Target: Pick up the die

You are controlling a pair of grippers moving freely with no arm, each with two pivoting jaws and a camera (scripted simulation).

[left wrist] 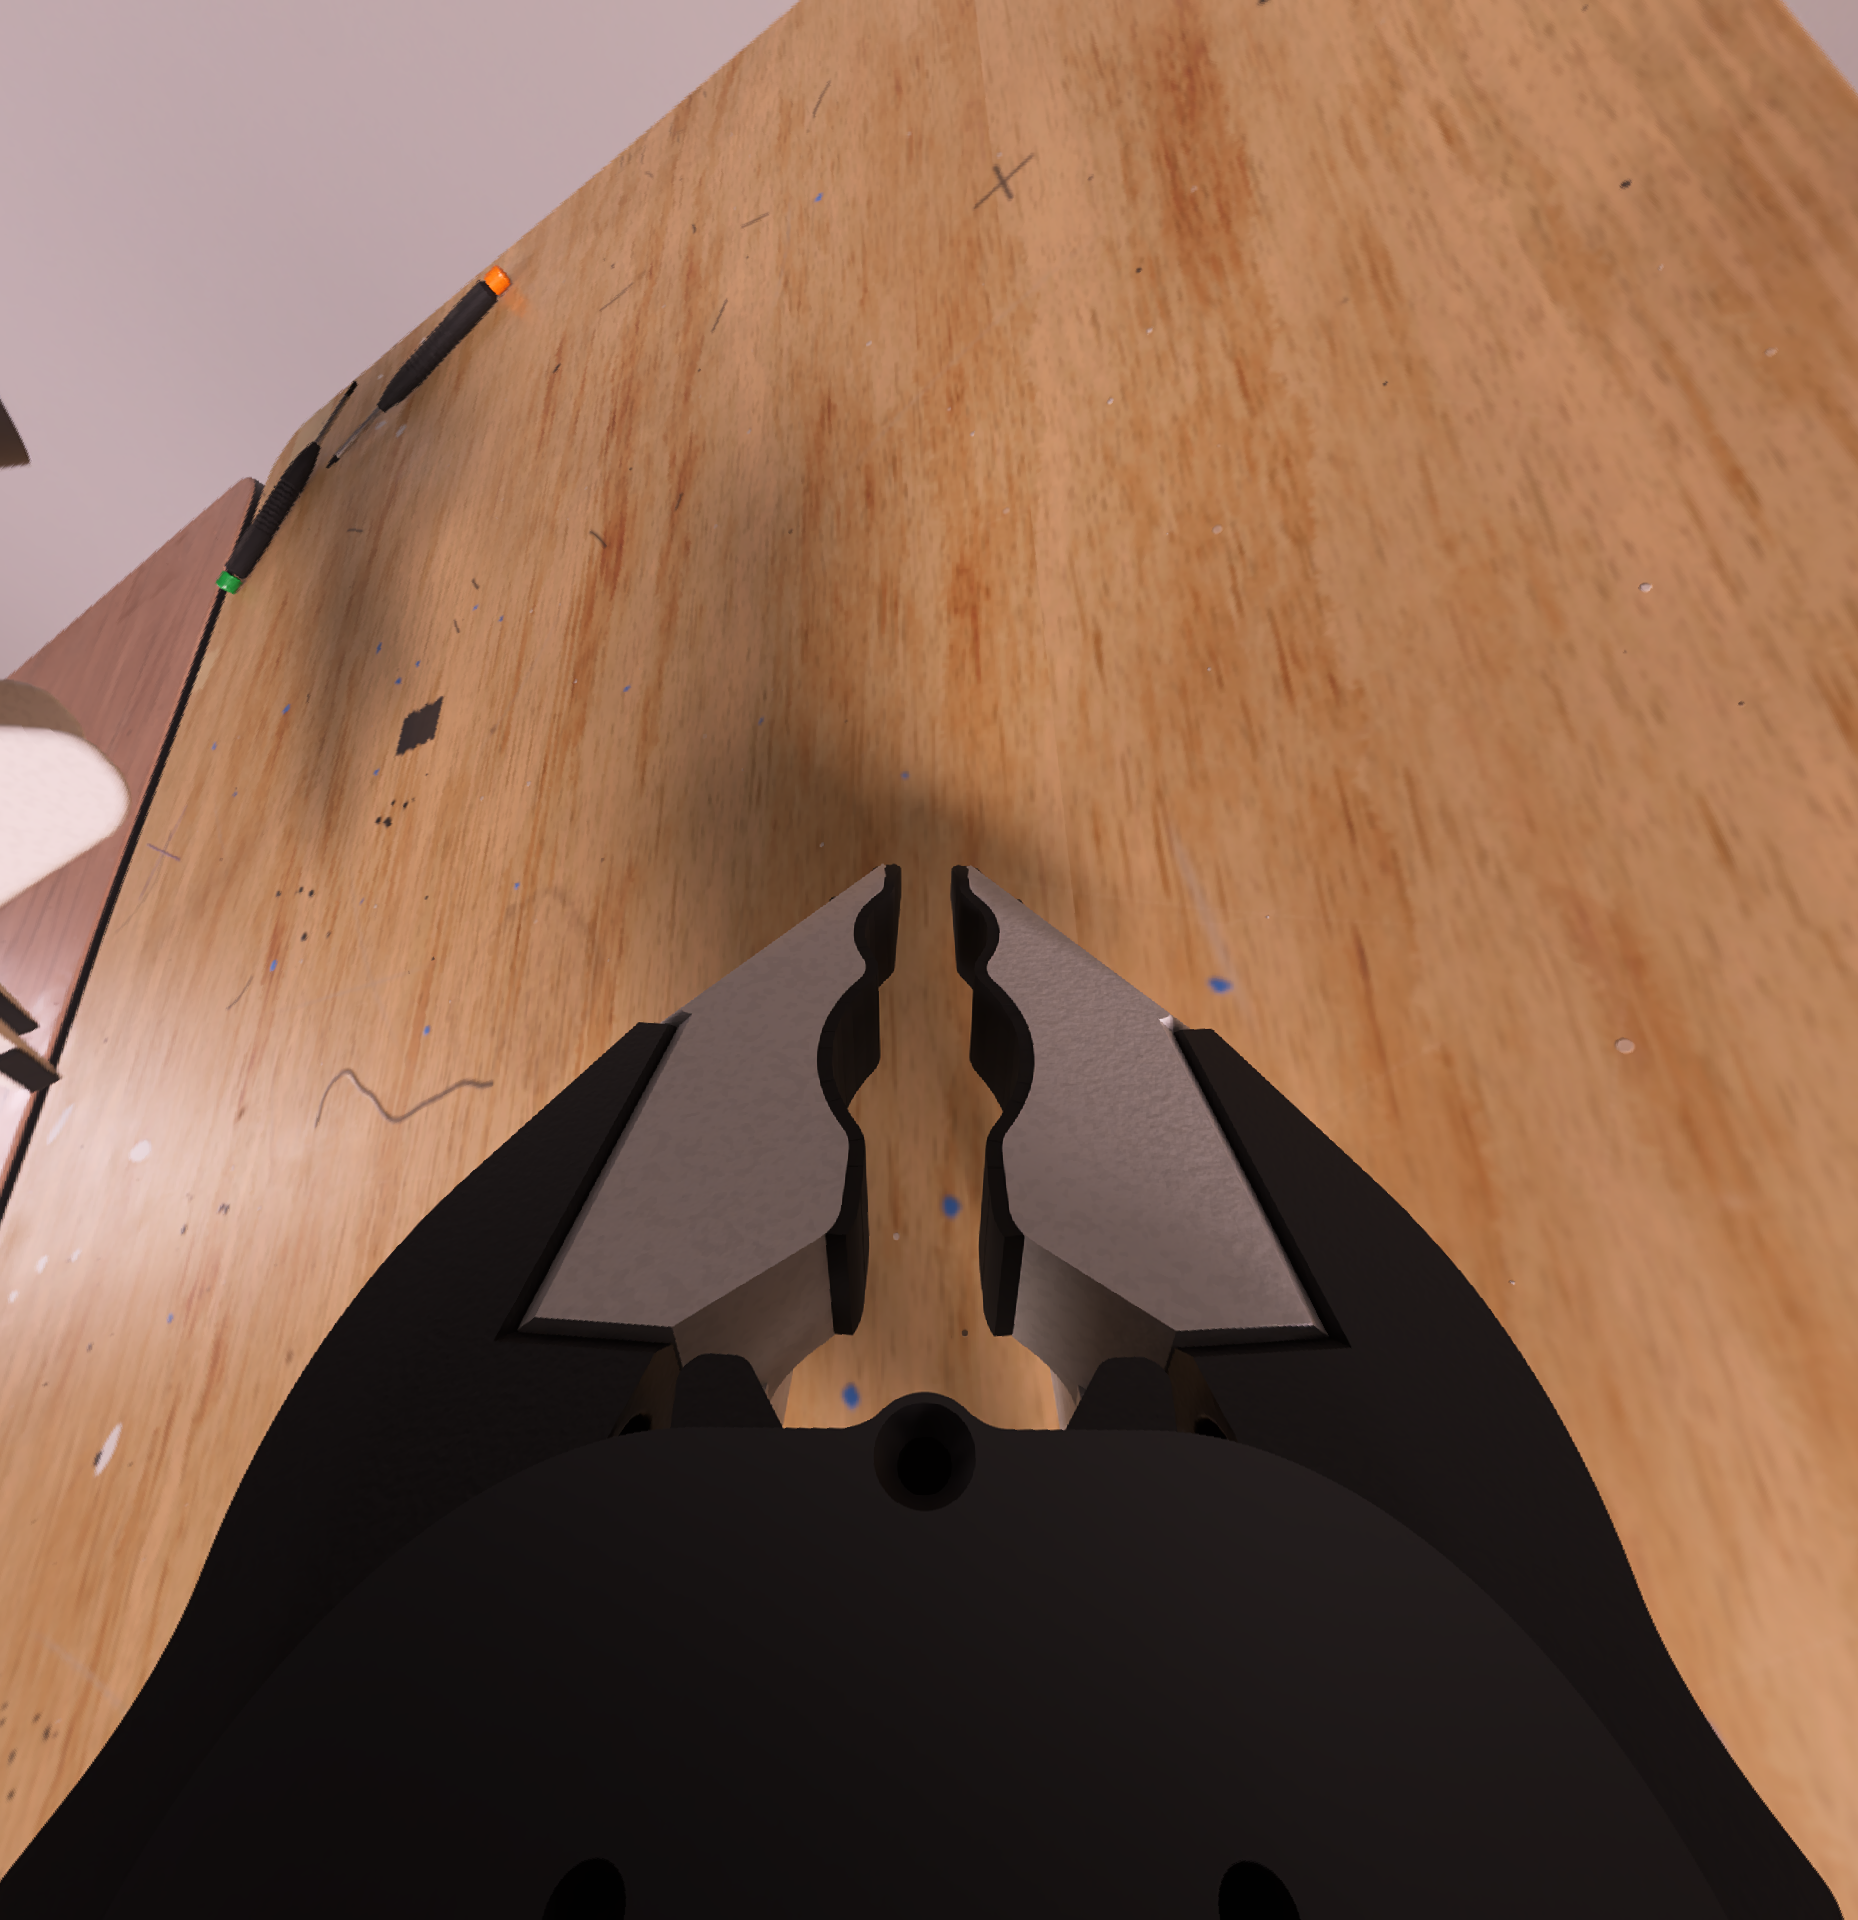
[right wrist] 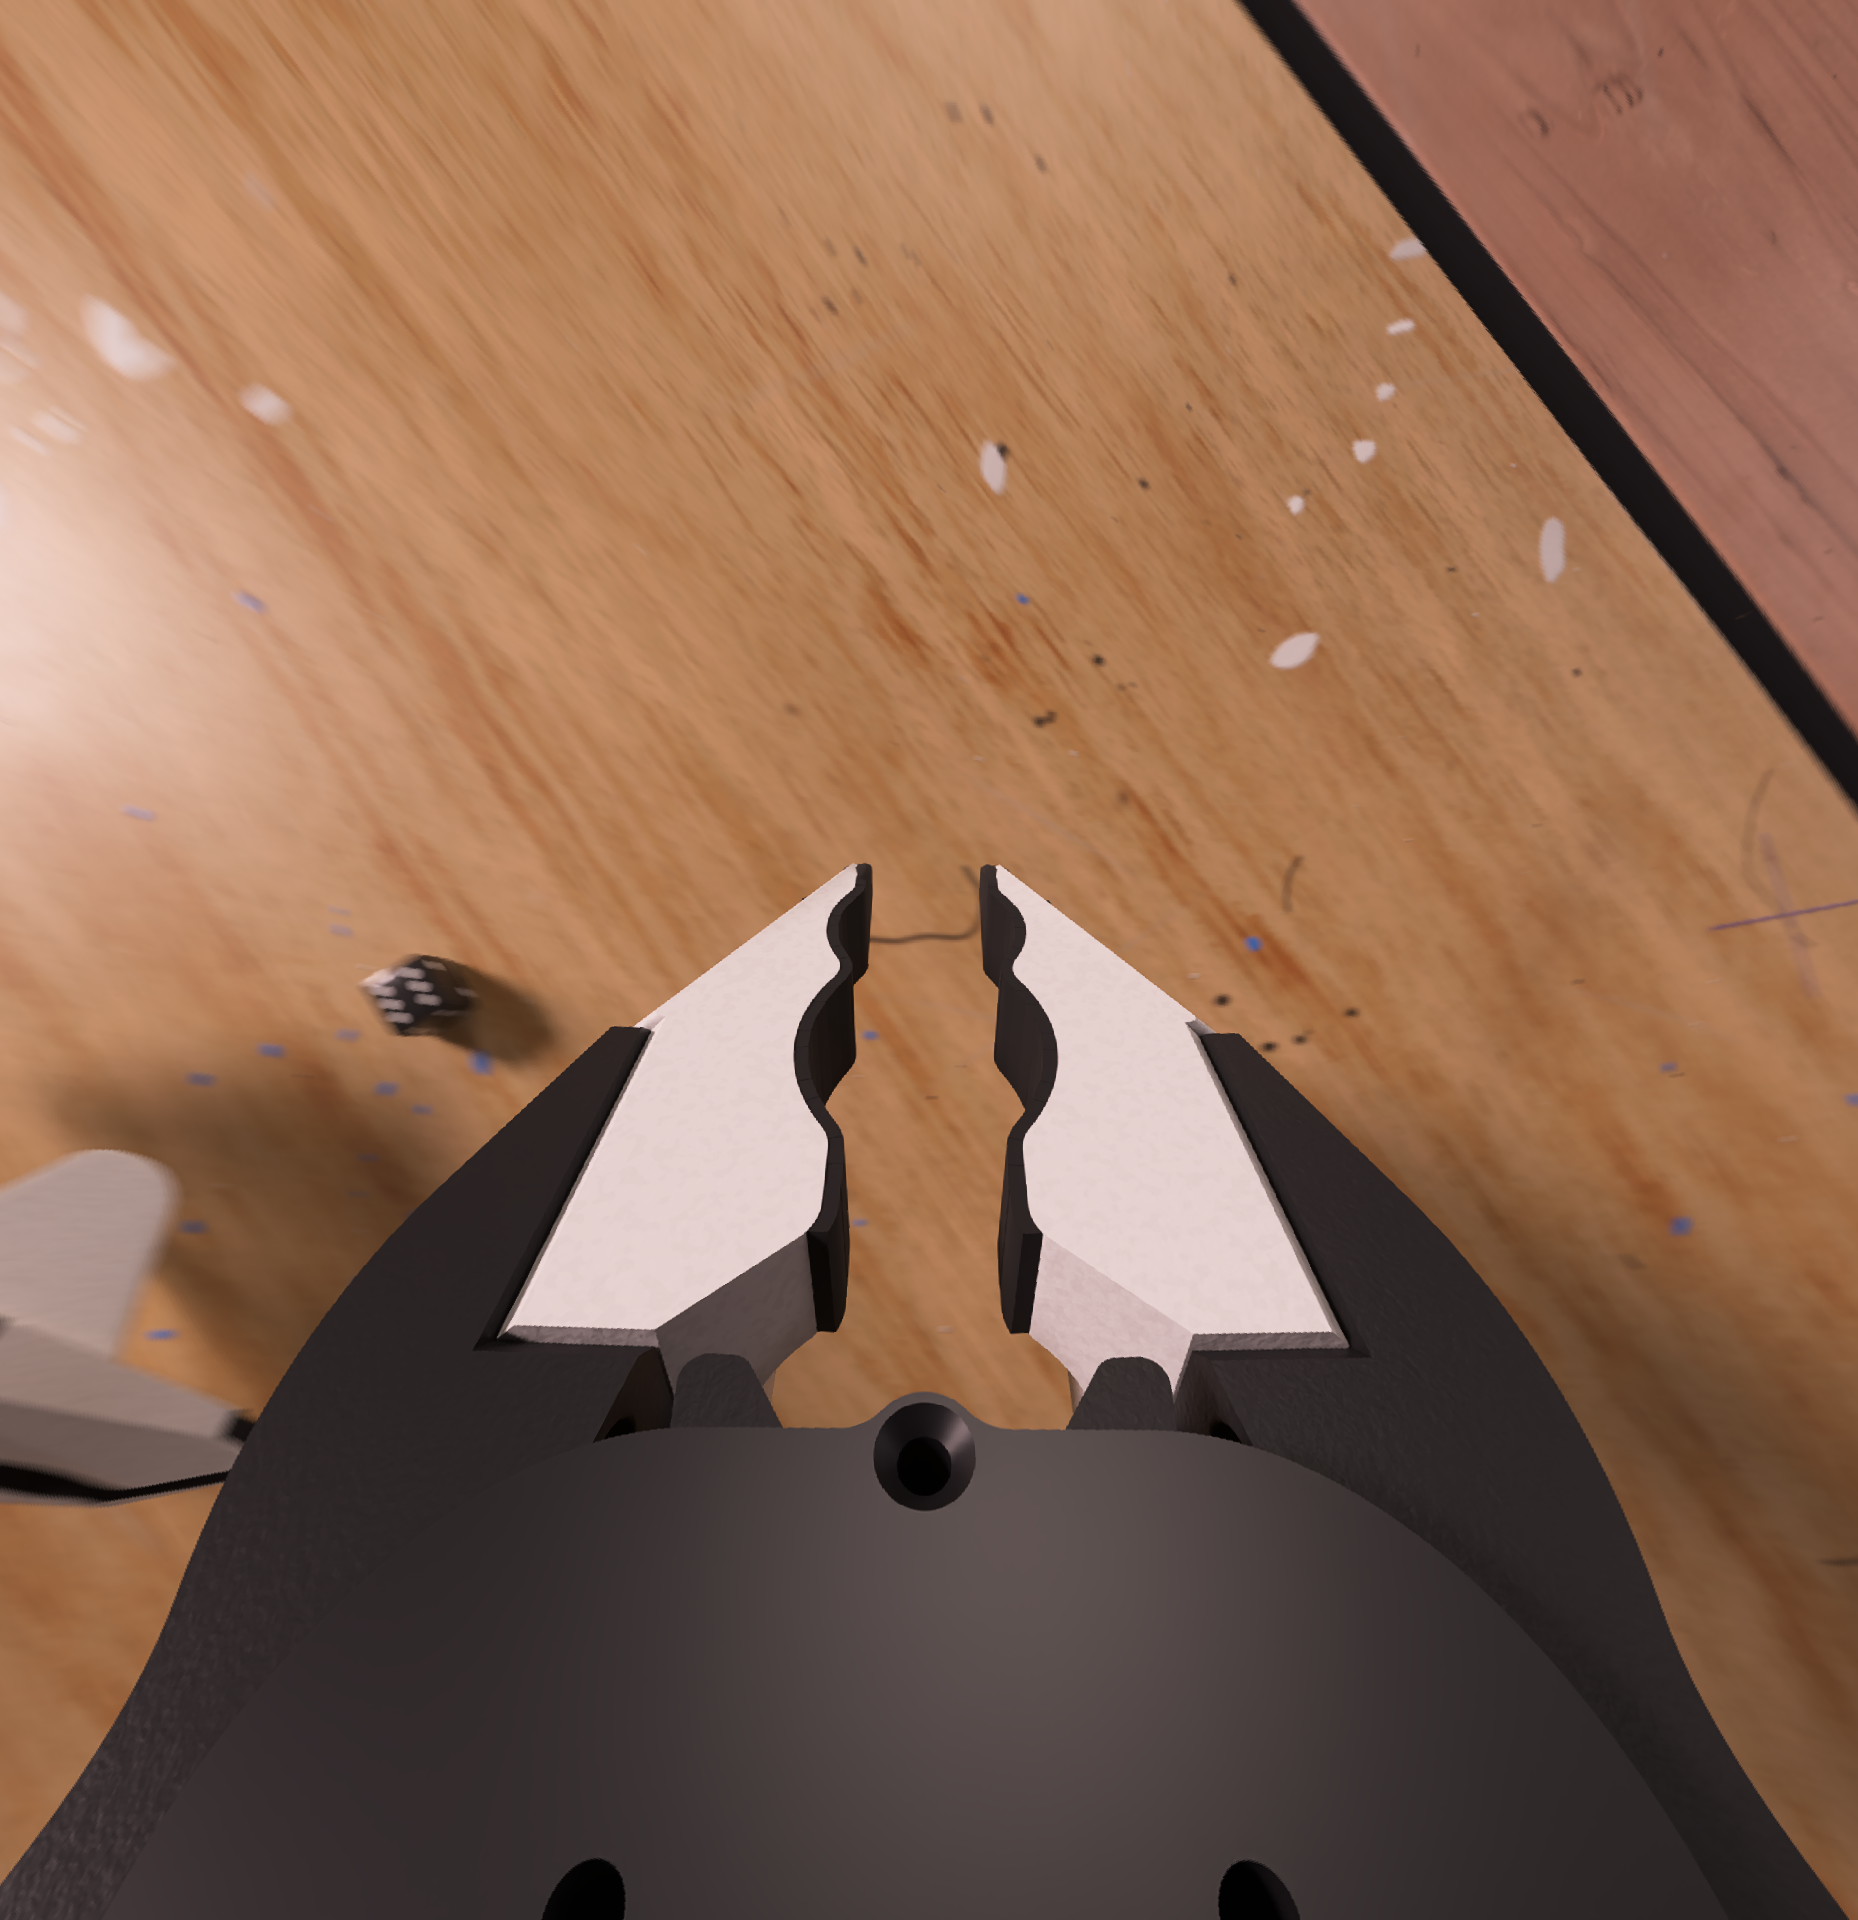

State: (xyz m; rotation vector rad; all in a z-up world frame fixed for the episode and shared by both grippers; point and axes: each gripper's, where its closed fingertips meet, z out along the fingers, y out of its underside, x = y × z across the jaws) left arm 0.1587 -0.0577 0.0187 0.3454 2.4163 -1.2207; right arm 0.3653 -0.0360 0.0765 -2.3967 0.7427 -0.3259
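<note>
Black die (right wrist: 421, 995) on wooden table (right wrist: 696, 520), unmarked

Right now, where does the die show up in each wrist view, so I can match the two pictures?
Left wrist view: the die is not in it.
Right wrist view: the die, black with white pips, lies on the table left of the right gripper, clear of its jaws.
Shared landmark: the squiggly dark line on the wooden table, lower left in the left wrist view, between the fingertips in the right.

Both wrist cameras look steeply down, close above the same wooden tabletop (left wrist: 1216, 520).
</note>
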